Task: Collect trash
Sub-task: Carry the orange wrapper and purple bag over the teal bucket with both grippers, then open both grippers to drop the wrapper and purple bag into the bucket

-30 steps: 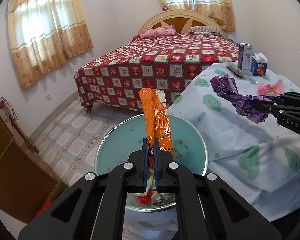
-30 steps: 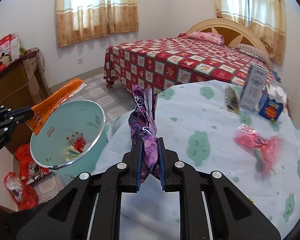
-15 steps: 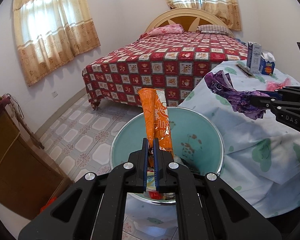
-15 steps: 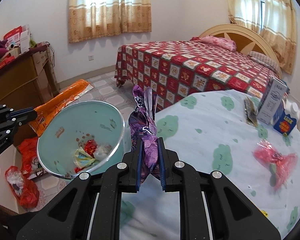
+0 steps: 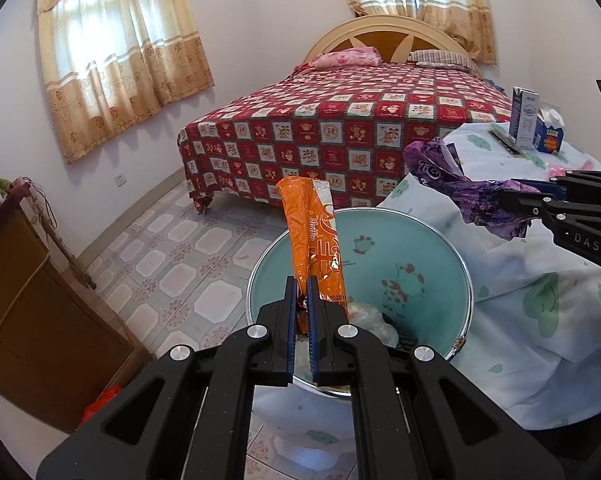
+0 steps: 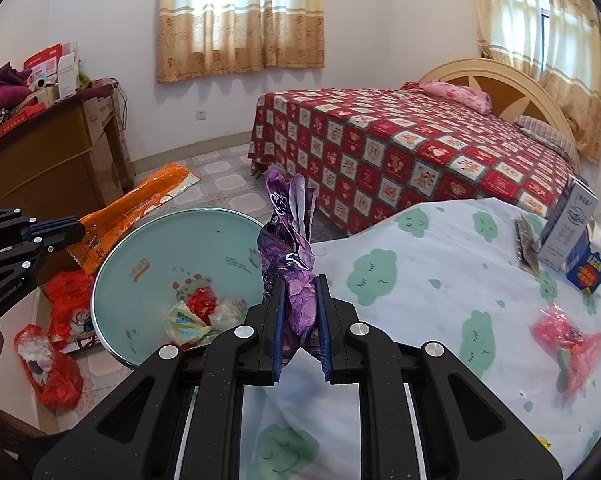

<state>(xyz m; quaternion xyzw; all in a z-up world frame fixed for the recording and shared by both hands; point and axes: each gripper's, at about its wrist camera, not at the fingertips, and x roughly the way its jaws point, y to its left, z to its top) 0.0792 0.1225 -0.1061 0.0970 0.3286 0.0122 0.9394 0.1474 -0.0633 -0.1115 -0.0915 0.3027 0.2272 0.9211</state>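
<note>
An orange wrapper (image 5: 316, 240) is pinched by the left gripper (image 5: 302, 308), held upright over the teal bin (image 5: 432, 248). A purple wrapper (image 6: 290, 256) is clamped in the right gripper (image 6: 300, 320), bin (image 6: 112, 280) at 9 o'clock. A pink wrapper (image 6: 568, 340) is left on the table (image 6: 440, 280) at 3 o'clock.
</note>
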